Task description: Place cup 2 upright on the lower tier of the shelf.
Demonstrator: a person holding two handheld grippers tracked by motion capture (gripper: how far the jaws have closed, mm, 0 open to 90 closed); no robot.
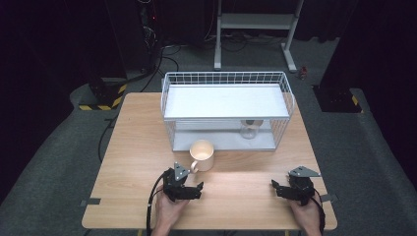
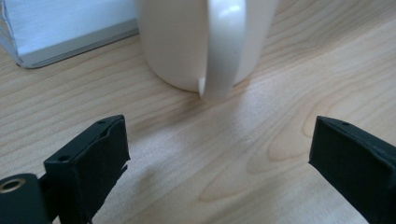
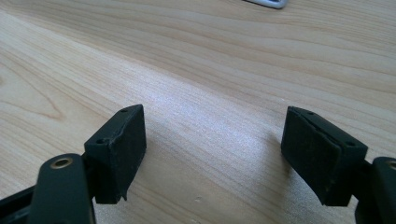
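Left gripper [image 2: 219,144] (wide apart) near mug [image 2: 205,42]

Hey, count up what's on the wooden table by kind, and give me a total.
Cream mug: 1
White wire rack: 1
Clear glass, standing inside the rack under its shelf: 1
Handheld grippers, left and right, both with jaws apart: 2
Total: 5
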